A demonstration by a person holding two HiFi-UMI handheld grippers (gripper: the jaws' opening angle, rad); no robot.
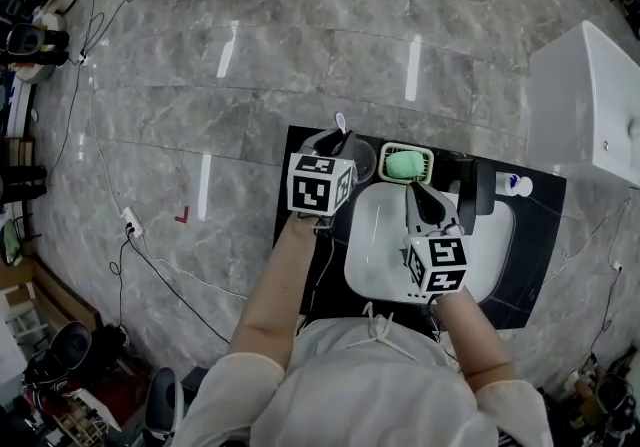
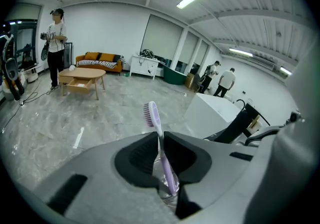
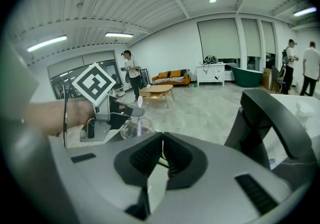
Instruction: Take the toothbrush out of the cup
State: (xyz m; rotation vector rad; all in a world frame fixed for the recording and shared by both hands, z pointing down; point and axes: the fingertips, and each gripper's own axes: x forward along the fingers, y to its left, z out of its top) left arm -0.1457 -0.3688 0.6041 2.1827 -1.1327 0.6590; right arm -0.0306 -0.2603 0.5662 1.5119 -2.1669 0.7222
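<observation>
**Left tongs pinch the toothbrush standing in its cup**

On the black tabletop (image 1: 300, 185) sits a white oval basin (image 1: 380, 245), and everything gathers round it. At the basin's far left corner stands a clear round plastic cup (image 2: 169, 195). A lilac plastic toothbrush (image 2: 154, 117) rises out of it, bristle head up and leaning a little to the left. Its lower end is inside the cup.

The left tongs (image 2: 161, 138) reach over that corner with their dark pads closed on the brush's thin handle, just above the cup's rim.

The right tongs (image 3: 161, 140) hang above the middle of the basin, pads pressed together with nothing between them.

Behind the basin, just right of the cup, lies a green rectangular soap dish (image 1: 405, 165).
</observation>
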